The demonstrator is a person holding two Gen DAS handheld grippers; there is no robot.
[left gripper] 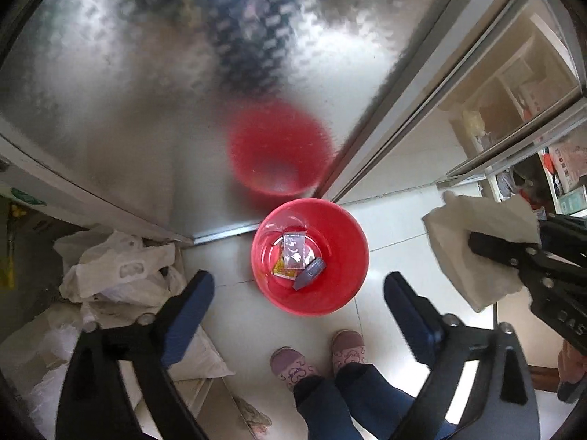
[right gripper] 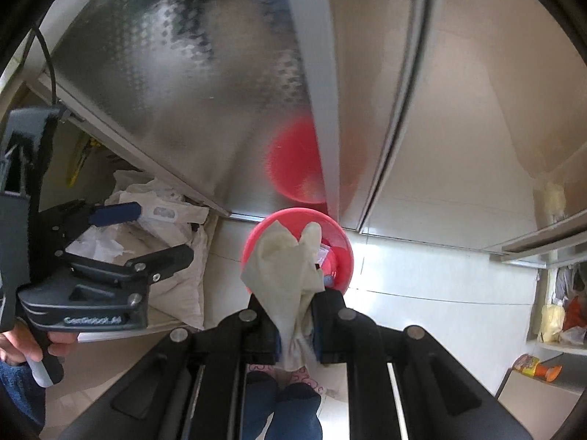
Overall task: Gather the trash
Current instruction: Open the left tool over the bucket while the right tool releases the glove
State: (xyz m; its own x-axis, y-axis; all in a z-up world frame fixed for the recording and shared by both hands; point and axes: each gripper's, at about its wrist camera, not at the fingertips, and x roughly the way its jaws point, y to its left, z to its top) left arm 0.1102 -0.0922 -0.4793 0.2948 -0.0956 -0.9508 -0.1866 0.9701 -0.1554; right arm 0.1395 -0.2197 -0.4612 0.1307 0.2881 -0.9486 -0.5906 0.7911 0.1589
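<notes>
A red bin (left gripper: 330, 295) stands on the white tile floor against a metal panel. In it lie a clear packet (left gripper: 293, 253), a yellow wrapper (left gripper: 281, 269) and a grey-blue piece (left gripper: 310, 274). My left gripper (left gripper: 299, 277) hangs over the bin, open, its blue-padded fingers wide apart with nothing between them. In the right wrist view the left gripper (right gripper: 157, 233) shows at the left, held by a hand. My right gripper (right gripper: 293, 304) is shut on a crumpled white tissue (right gripper: 286, 267) that hangs over the bin (right gripper: 343, 256). The tissue (left gripper: 473, 238) also appears at the right of the left wrist view.
White plastic bags (left gripper: 121, 271) are piled left of the bin. An embossed metal panel (left gripper: 146, 91) and a door frame (left gripper: 385, 117) rise right behind the bin. The person's slippered feet (left gripper: 293, 366) stand in front of it. Shelves with clutter (right gripper: 550, 319) are at the right.
</notes>
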